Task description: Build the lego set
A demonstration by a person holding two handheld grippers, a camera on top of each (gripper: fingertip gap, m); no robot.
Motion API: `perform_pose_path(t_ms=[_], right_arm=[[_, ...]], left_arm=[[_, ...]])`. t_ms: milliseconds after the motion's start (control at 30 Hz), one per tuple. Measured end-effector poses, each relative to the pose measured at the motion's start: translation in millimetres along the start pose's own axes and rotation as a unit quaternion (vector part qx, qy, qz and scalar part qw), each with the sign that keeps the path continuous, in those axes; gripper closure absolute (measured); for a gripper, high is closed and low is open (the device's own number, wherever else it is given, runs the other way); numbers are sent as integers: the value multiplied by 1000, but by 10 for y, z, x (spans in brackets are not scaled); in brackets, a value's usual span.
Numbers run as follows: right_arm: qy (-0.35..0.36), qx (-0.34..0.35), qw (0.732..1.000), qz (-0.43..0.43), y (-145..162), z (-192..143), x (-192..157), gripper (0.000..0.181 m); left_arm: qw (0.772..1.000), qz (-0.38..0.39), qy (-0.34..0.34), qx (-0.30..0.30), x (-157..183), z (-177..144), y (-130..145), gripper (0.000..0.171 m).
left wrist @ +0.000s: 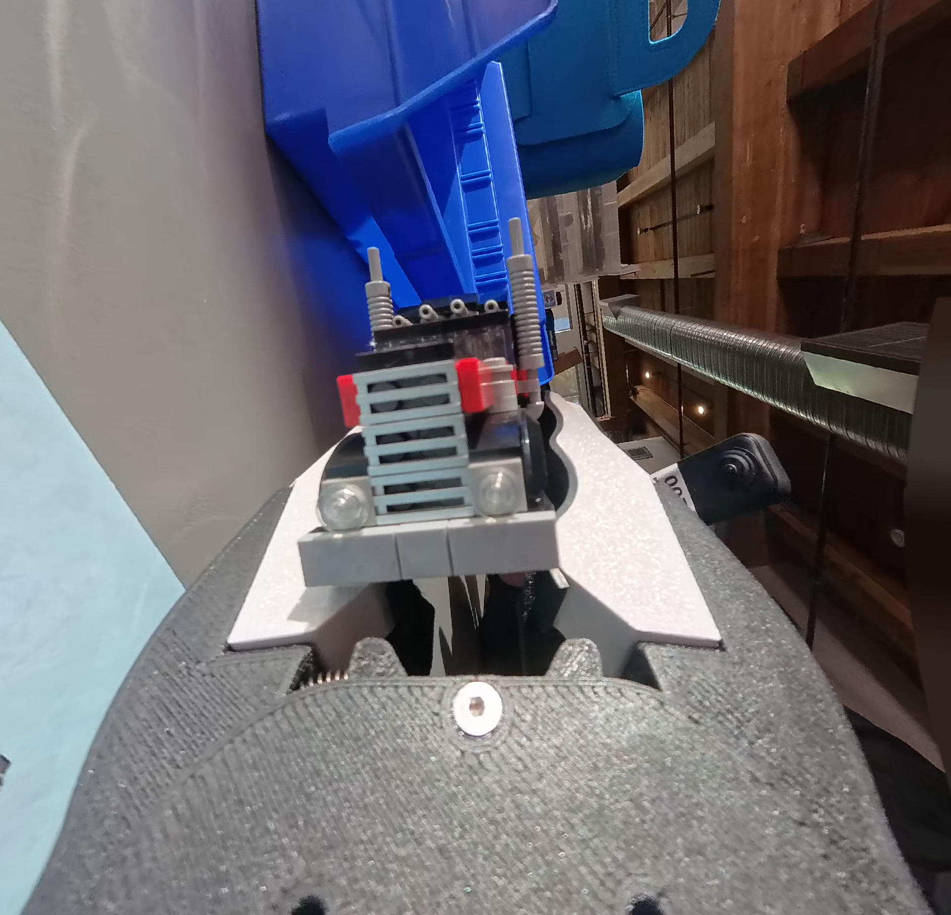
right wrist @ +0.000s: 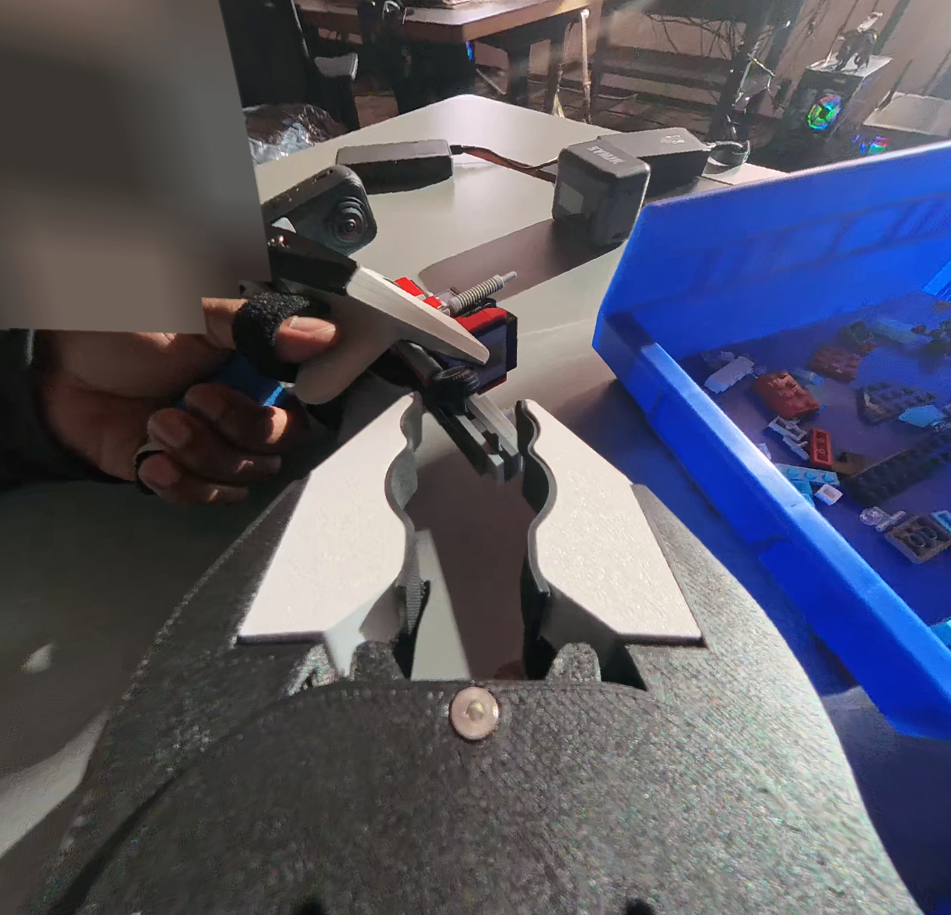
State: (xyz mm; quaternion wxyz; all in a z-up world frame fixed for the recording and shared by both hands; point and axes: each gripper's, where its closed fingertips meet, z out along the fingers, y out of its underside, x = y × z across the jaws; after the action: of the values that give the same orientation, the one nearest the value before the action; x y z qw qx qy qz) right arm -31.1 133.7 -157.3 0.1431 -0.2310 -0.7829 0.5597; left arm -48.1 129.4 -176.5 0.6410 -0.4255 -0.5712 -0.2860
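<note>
Just right gripper (right wrist: 468, 417) beside bin rim (right wrist: 720, 427)

**Both my grippers engaged**

My left gripper (left wrist: 442, 478) is clamped, its white fingers (left wrist: 607, 530) pressing in from 3 and 9 o'clock. My left hand (right wrist: 206, 401) wraps its handle, one finger through a black loop. My right gripper (right wrist: 468, 427) points toward 12 o'clock, jaws parted, tips beside the left gripper's.
</note>
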Motion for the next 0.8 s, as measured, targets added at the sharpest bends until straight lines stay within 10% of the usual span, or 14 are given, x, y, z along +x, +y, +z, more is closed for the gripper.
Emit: perform_pose_path(t_ms=[200,467,633,800], right_arm=[[-5,33,987,155,-8,-42,54,125],[65,16,989,128,135,-59,191,128],[178,51,982,35,288,-804,-53,124],[250,-118,961,-13,966,-1339,-103,138]], left_arm=[[1000,13,-8,2,1,3,4,120],[1000,14,-11,9,-6,-6,-12,121],[1000,7,-7,15,-10,-18,-37,120],[1000,5,-5,8,-5,0,-9,120]])
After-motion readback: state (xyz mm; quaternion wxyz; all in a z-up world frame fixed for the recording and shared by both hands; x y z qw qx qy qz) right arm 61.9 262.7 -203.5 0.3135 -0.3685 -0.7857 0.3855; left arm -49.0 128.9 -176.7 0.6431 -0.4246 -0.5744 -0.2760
